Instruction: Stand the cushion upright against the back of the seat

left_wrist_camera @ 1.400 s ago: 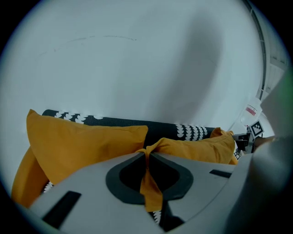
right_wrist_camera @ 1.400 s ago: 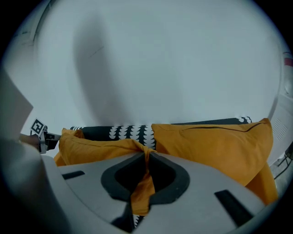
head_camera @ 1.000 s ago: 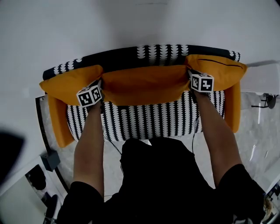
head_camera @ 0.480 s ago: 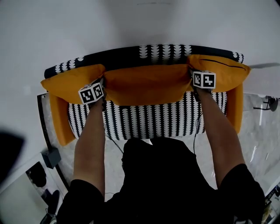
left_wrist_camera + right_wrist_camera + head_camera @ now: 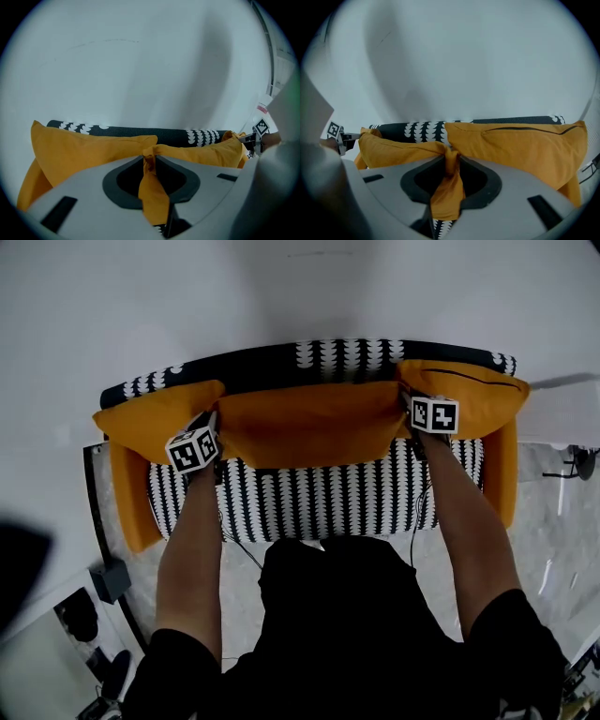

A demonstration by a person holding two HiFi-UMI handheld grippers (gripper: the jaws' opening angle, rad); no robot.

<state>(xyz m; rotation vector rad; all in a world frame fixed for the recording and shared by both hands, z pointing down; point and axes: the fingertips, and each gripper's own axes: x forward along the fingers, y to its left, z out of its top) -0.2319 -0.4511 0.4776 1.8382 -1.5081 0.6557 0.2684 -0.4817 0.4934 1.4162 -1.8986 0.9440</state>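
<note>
The middle orange cushion (image 5: 309,423) stands upright against the black-and-white patterned sofa back (image 5: 347,352), between two other orange cushions. My left gripper (image 5: 217,421) is at its upper left corner and my right gripper (image 5: 406,398) at its upper right corner. In the left gripper view a bunched corner of orange cloth (image 5: 151,187) runs between the jaws of the left gripper (image 5: 149,157). The right gripper (image 5: 451,157) pinches the other corner (image 5: 446,187) the same way. Both pairs of jaws are opening with the cloth still between them.
A left orange cushion (image 5: 150,418) and a right orange cushion (image 5: 469,395) lean on the back beside the middle one. The striped seat (image 5: 319,498) has orange arms (image 5: 127,507) at both ends. A white wall rises behind. A dark box (image 5: 111,579) sits on the floor.
Both grippers stay at the middle cushion's top corners, and the cushion keeps its upright place against the back. No other visible change.
</note>
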